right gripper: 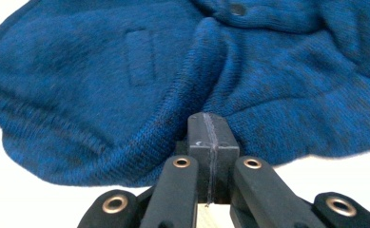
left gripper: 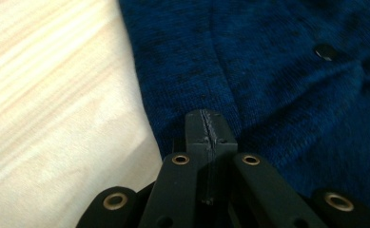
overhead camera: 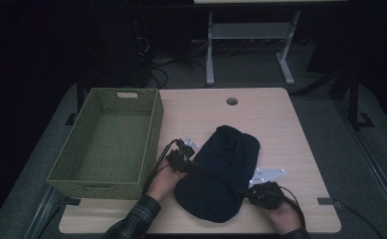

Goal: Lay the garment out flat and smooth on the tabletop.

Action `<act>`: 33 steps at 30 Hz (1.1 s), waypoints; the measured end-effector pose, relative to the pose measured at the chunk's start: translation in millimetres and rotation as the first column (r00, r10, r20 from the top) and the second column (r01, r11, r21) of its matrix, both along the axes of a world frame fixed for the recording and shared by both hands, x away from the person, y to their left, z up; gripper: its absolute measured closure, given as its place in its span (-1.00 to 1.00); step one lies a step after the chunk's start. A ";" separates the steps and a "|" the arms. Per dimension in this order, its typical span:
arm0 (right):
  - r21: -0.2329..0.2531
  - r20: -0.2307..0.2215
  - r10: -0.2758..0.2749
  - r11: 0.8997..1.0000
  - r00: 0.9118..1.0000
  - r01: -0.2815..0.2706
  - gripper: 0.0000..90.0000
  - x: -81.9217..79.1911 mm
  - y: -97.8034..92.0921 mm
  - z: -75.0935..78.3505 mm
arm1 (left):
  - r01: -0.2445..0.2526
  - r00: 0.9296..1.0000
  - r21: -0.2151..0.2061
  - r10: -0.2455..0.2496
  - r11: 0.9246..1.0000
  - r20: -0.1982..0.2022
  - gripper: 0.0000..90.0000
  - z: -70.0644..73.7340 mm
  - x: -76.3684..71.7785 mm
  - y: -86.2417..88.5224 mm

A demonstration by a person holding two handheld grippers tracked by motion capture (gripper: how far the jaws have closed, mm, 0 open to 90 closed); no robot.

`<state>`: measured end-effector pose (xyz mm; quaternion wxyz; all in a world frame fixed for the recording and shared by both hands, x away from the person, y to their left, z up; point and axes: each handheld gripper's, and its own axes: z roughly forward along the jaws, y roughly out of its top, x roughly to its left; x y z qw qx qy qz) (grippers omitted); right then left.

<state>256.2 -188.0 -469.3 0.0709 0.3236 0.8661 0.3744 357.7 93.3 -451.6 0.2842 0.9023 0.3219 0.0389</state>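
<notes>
A: The left gripper (overhead camera: 185,160) and right gripper (overhead camera: 261,191) sit on either side of the dark blue knitted cardigan (overhead camera: 221,172), seen from the high view. How does it lie?

B: Bundled on the pale wooden table (overhead camera: 280,124), long axis running from near-left to far-right. The left gripper touches its left edge, the right gripper its near right edge. The green woven basket (overhead camera: 109,144) stands empty just left of the left hand, so I judge that hand nearer to it.

A: And the left gripper view?

B: The left gripper (left gripper: 210,128) has its jaws pressed together at the cardigan (left gripper: 277,85) hem; whether cloth is pinched between them I cannot tell. A dark button (left gripper: 324,51) lies farther off.

A: The right gripper view?

B: The right gripper (right gripper: 212,130) is likewise closed tight against a rolled fold of the cardigan (right gripper: 125,85), which lies directly ahead.
</notes>
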 end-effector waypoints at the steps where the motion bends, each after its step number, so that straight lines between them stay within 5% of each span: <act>1: 0.001 -0.001 -0.006 1.000 1.000 0.006 0.99 0.9 -1.8 0.0 | 0.002 1.000 -0.006 -0.002 1.000 -0.007 1.00 -0.1 -1.7 0.2; 14: -0.003 -0.012 -0.119 0.993 0.993 0.119 0.99 15.2 -36.7 0.0 | 0.074 0.995 -0.025 -0.075 0.997 -0.061 1.00 0.5 -33.9 -2.1; 28: -0.017 -0.028 -0.092 0.996 0.995 0.092 1.00 -1.9 -42.2 1.7 | 0.115 0.992 -0.034 -0.117 0.993 -0.055 1.00 -0.1 -67.8 -0.9; 33: -0.039 -0.017 -0.087 0.995 0.996 0.087 0.99 -6.4 -36.4 3.4 | 0.120 0.991 -0.036 -0.122 0.992 -0.061 1.00 0.3 -67.8 -0.2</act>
